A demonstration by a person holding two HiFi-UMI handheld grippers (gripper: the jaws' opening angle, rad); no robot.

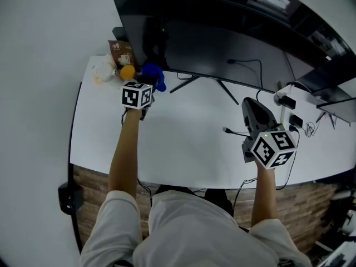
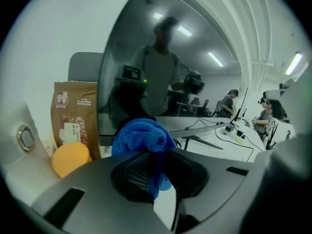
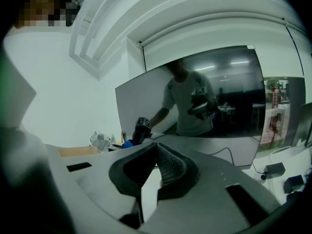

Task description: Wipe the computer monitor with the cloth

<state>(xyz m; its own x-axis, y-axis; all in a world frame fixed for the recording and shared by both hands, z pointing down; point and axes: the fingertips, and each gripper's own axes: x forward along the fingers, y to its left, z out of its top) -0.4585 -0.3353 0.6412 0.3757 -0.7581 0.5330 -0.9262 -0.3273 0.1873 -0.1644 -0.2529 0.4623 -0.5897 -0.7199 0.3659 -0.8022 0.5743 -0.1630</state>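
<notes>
One crumpled blue microfibre cloth (image 2: pixel 140 135) is bunching in the clenched left gripper (image 2: pixel 155 167), near the wide dark computer monitor (image 2: pixel 161 48), low at its left; the right gripper (image 3: pixel 155 152) is hanging closed, empty. Light, overlapping strokes would be suiting it.
</notes>
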